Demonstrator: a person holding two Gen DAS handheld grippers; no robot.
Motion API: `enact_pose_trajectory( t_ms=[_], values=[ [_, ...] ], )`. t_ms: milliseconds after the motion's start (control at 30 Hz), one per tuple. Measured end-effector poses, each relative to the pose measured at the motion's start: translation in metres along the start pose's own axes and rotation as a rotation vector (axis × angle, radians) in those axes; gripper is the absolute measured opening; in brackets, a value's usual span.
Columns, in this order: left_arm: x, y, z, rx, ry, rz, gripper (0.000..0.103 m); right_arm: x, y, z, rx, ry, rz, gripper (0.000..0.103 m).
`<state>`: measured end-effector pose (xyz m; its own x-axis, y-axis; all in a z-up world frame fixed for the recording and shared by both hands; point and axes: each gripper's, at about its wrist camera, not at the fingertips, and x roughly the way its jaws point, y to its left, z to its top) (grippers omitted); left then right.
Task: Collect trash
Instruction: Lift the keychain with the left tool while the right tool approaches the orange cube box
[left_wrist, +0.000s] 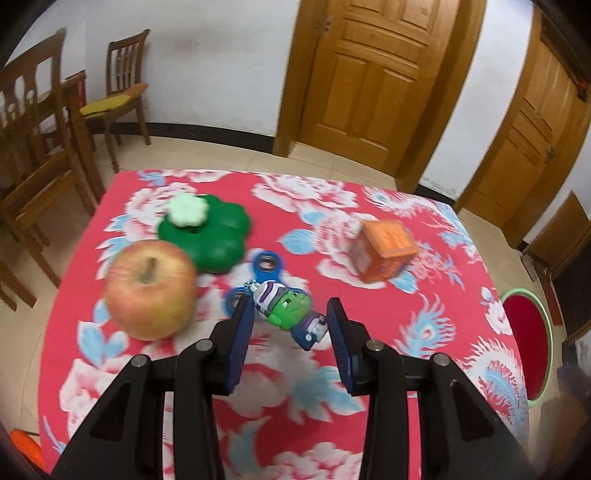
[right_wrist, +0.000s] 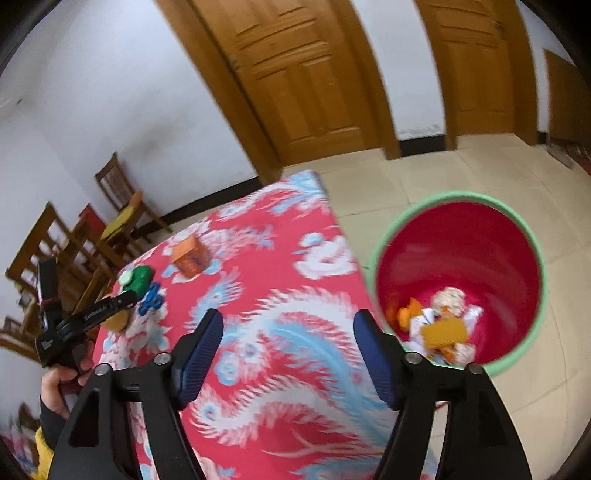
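Observation:
My left gripper (left_wrist: 290, 304) is open above the red floral table (left_wrist: 280, 373), its jaws on either side of a small green-faced toy figure (left_wrist: 291, 312) lying on a blue fidget spinner (left_wrist: 266, 263). My right gripper (right_wrist: 288, 323) is open and empty over the table's right edge (right_wrist: 343, 236), beside a red bin with a green rim (right_wrist: 458, 258) on the floor. The bin holds crumpled paper and orange scraps (right_wrist: 441, 326). An orange box (left_wrist: 384, 251) stands on the table to the right.
An apple (left_wrist: 151, 288) and a green clover-shaped container (left_wrist: 210, 230) with a white lid lie left of the toy. Wooden chairs (left_wrist: 125, 85) stand at the far left, wooden doors (left_wrist: 365, 70) behind. The left gripper shows in the right wrist view (right_wrist: 127, 297).

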<state>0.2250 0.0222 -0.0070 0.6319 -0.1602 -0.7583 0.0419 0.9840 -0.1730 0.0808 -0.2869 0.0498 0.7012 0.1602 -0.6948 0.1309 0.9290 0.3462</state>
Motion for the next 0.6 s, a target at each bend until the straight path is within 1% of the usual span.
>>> enact_pose_trajectory(
  t_ms=[67, 333, 600],
  values=[
    [-0.002, 0.010, 0.000, -0.015, -0.011, 0.011, 0.041, 0.007, 0.014, 0.002, -0.029, 0.003, -0.008, 0.075],
    [-0.015, 0.046, 0.003, -0.048, -0.087, 0.070, 0.041, 0.048, 0.073, 0.016, -0.124, 0.010, 0.017, 0.075],
    [-0.013, 0.068, 0.017, -0.088, -0.116, 0.083, 0.041, 0.107, 0.119, 0.027, -0.160, 0.037, 0.030, 0.076]
  ],
)
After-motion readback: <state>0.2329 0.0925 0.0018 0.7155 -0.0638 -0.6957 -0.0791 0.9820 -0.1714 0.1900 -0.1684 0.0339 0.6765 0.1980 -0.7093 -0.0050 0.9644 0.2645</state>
